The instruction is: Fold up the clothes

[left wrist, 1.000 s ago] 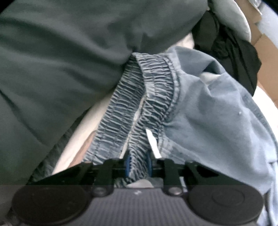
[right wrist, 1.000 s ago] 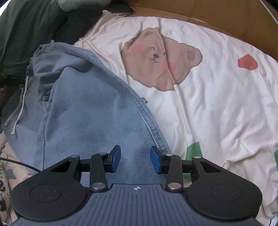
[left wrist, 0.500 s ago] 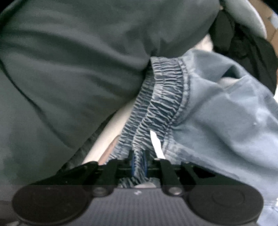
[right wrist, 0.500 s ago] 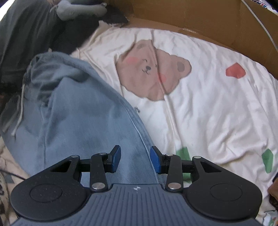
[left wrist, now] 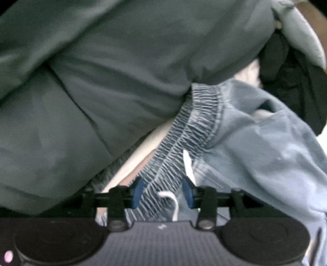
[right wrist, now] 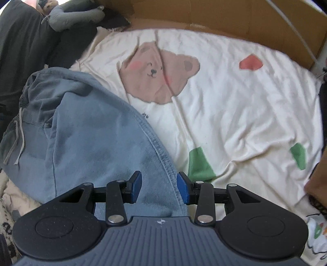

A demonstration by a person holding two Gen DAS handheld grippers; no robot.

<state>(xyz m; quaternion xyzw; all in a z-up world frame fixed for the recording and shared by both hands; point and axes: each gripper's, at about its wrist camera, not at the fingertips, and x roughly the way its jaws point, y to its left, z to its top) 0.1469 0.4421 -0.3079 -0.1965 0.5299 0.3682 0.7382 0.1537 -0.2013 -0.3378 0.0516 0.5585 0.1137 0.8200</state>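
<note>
Left tool: its jaws are opening, with the gathered elastic waistband lying slack between the blue pads, no longer pinched.
Right tool: jaws standing apart, gripping nothing, hovering over the hemmed edge of the blue trousers.
Trousers: lying folded over on the bed, waistband end pushed against the grey-green garment, leg end nearer the middle of the bear-print sheet.
Step in hand: letting go after laying a fold, I'd judge.
Doing it well: lifting the left tool straight off so the white drawstring is not catching a pad and dragging the fold open; smoothing the edge afterwards.
Bed and room: cream sheet creasing loosely, cardboard wall lining the far edge, dark clothes heaping at the far left corner.
</note>
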